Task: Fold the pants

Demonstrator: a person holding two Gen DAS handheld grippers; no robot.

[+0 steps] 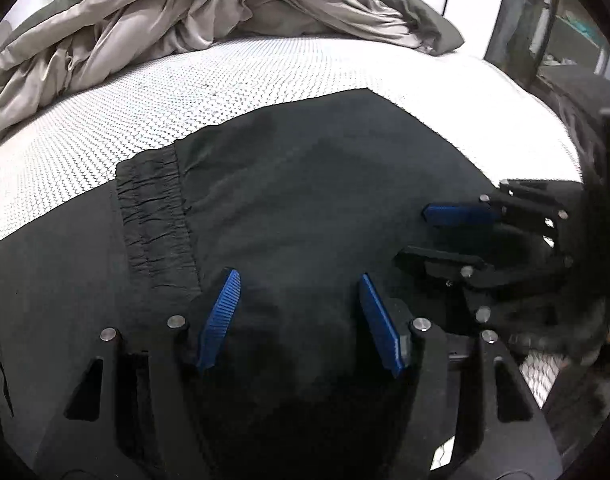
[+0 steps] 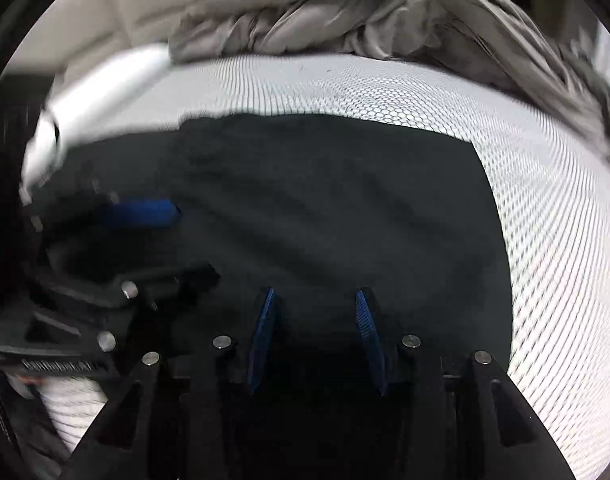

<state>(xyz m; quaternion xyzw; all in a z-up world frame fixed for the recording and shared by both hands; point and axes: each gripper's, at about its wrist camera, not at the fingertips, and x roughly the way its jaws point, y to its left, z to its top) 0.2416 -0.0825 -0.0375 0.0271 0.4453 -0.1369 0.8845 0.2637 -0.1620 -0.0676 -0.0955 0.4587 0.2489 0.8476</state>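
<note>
Black pants (image 1: 305, 184) lie folded on the white mesh-patterned mattress (image 1: 225, 76); their elastic waistband (image 1: 153, 208) shows at the left. They fill the middle of the right wrist view (image 2: 325, 200) too. My left gripper (image 1: 299, 280) is open, its blue pads just above the cloth, holding nothing. My right gripper (image 2: 315, 300) is open over the pants, empty. It also shows in the left wrist view (image 1: 417, 236) at the right, jaws apart. The left gripper shows blurred in the right wrist view (image 2: 193, 244) at the left.
A crumpled grey-beige duvet (image 1: 185, 20) is heaped along the far side of the mattress, also seen in the right wrist view (image 2: 365, 12). The mattress edge (image 1: 561, 152) drops off at the right, with dark furniture (image 1: 545, 20) beyond.
</note>
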